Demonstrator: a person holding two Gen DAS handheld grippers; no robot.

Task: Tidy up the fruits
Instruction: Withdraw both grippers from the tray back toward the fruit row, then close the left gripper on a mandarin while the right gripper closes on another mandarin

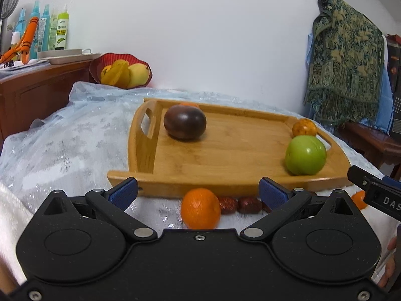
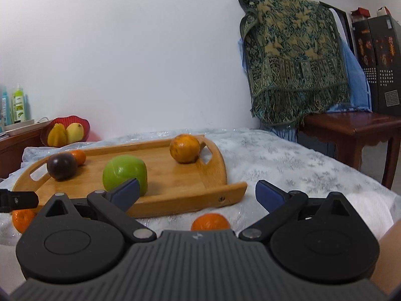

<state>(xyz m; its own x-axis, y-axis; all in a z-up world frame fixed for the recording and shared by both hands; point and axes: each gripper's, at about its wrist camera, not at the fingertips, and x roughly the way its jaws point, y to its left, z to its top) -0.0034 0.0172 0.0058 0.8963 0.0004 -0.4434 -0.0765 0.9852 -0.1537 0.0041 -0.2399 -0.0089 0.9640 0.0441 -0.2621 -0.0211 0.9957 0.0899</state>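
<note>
A wooden tray (image 1: 225,148) (image 2: 175,178) lies on the table and holds a dark purple fruit (image 1: 185,122) (image 2: 61,166), a green apple (image 1: 305,155) (image 2: 124,173), a speckled orange (image 1: 304,128) (image 2: 185,148) and a small orange (image 2: 78,156) behind the purple fruit. My left gripper (image 1: 198,193) is open over an orange (image 1: 201,208) (image 2: 23,219) lying in front of the tray, next to several red dates (image 1: 240,204). My right gripper (image 2: 198,192) is open over another orange (image 2: 210,222) by the tray's near corner.
A red bowl (image 1: 120,61) (image 2: 65,131) with yellow fruit stands at the back left by a wooden cabinet (image 1: 37,87) with bottles. A patterned cloth (image 2: 293,57) hangs over a chair at the right, above a wooden side table (image 2: 356,128).
</note>
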